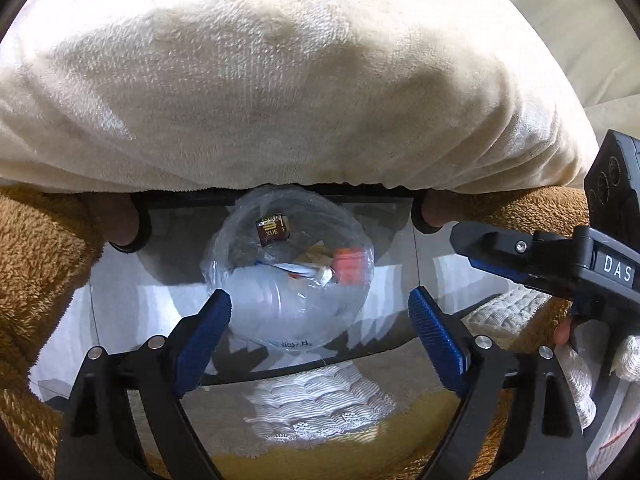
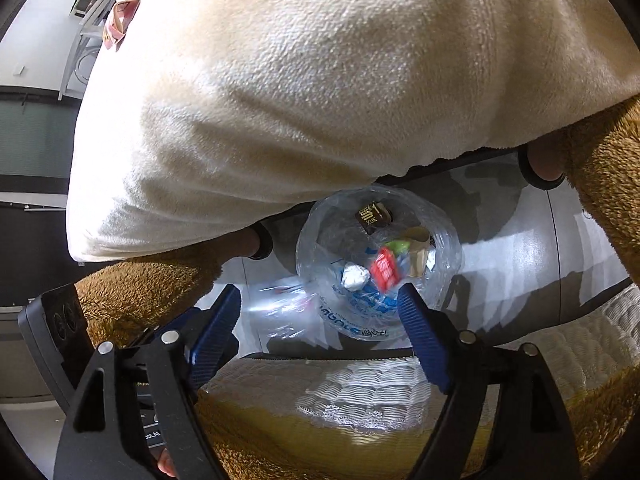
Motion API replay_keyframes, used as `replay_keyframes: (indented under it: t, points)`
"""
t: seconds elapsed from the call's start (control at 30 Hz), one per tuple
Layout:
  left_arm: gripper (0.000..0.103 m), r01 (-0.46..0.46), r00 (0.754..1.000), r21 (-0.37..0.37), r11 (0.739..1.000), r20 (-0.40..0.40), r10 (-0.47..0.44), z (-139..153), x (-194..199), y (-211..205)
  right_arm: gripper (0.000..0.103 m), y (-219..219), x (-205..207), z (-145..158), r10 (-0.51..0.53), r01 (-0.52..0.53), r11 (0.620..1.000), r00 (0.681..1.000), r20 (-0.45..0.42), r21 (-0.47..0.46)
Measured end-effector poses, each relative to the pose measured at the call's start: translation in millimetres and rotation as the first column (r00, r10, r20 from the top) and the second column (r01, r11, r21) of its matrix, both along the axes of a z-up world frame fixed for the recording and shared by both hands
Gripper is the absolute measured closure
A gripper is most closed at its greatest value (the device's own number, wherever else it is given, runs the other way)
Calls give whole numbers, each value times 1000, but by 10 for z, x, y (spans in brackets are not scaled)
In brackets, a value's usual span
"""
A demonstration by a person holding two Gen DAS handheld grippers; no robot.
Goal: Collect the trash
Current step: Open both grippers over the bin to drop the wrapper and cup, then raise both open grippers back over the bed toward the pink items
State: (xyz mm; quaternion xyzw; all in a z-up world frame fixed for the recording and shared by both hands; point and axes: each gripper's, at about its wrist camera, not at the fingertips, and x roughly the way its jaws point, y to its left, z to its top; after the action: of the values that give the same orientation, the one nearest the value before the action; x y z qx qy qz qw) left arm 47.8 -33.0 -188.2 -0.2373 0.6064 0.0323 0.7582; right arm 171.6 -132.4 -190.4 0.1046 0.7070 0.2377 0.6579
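Observation:
A trash bin lined with a clear plastic bag (image 1: 290, 276) stands on the floor below both grippers; it also shows in the right wrist view (image 2: 378, 264). Inside lie a dark brown wrapper (image 2: 373, 215), a red wrapper (image 2: 384, 270), a crumpled white paper (image 2: 355, 276) and a green scrap (image 2: 397, 246). A blurred red piece (image 1: 350, 266) and a white piece (image 1: 304, 270) show in the left wrist view. My left gripper (image 1: 320, 316) is open and empty above the bin. My right gripper (image 2: 320, 312) is open and empty above the bin; its body shows at the right of the left wrist view (image 1: 560, 256).
The person's cream fleece top (image 1: 280, 80) fills the upper half of both views, with brown fleece sleeves (image 2: 140, 292) at the sides. A glass table edge (image 1: 320, 364) with a white lace cloth (image 1: 320, 404) lies under the grippers. Grey tiled floor (image 2: 520, 248) surrounds the bin.

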Motion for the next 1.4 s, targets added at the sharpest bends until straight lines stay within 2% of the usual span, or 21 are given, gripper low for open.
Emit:
replay_keyframes:
  t: [0.33, 0.53, 0.7, 0.97, 1.07, 1.17, 1.3, 1.4]
  points:
    - [15, -12, 999, -2, 1000, 32, 12, 90, -46, 7, 23, -23, -58, 116, 12, -13, 1000, 999, 36, 20]
    - [15, -4, 993, 21, 1000, 114, 1, 272, -121, -15, 23, -86, -150, 362, 19, -30, 996, 990, 139, 79]
    - [15, -7, 974, 25, 1000, 227, 1, 520, -212, 9, 23, -181, -265, 683, 23, -65, 987, 963, 270, 147]
    - [15, -17, 918, 73, 997, 397, -14, 977, -273, 91, 23, -198, -274, 1210, 46, -143, 975, 876, 480, 168]
    - [15, -9, 896, 118, 993, 443, -44, 1155, -220, 120, 23, -177, -196, 1410, 60, -168, 975, 827, 559, 143]
    - [15, -3, 880, 148, 989, 470, -67, 1298, -104, 192, 23, -141, -56, 1583, 86, -199, 973, 777, 624, 113]
    - [15, -7, 869, 188, 982, 487, -87, 1474, 115, 328, 23, -99, 195, 1770, 104, -220, 971, 726, 679, 88]
    - [15, -3, 866, 215, 977, 488, -105, 1579, 293, 424, 23, -50, 429, 1857, 99, -224, 970, 708, 700, 90]
